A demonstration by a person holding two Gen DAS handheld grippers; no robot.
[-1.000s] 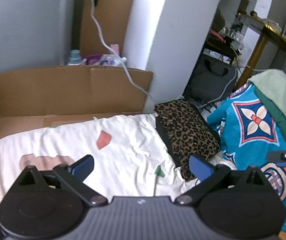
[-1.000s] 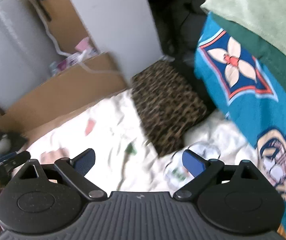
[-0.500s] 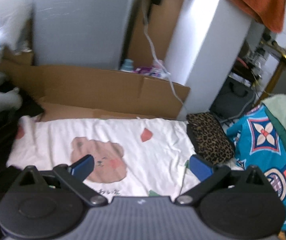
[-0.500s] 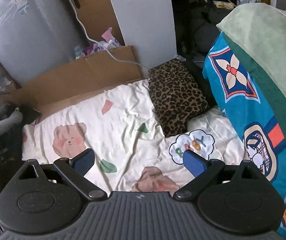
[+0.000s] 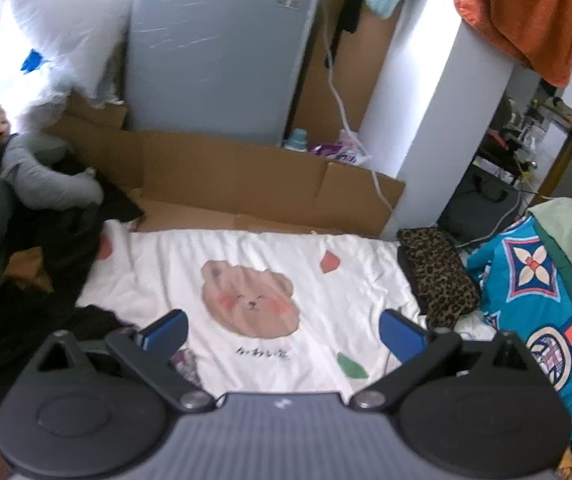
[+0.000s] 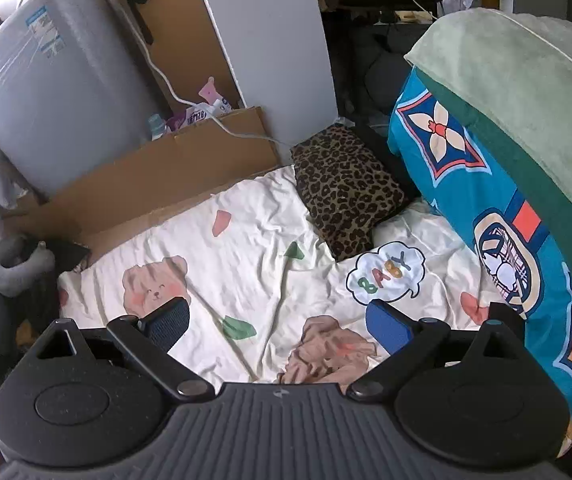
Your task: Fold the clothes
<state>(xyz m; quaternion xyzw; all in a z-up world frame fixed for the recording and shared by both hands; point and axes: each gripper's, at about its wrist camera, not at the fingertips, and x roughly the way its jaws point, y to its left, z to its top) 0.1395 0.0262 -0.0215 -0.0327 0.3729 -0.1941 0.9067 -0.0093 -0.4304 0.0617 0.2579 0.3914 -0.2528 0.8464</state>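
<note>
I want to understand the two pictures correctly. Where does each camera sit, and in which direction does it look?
Left wrist: sits on the left tool, looks forward and down at the bear-print sheet; only its open blue fingers show.
Right wrist: sits on the right tool, looks down at the sheet's right part; only its open fingers show.
Shared: sheet, leopard-print cloth, cardboard.

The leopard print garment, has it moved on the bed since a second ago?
No. The leopard print garment lies against the cardboard's right end and the white pillar's foot, as before; only the cameras pulled back.
</note>
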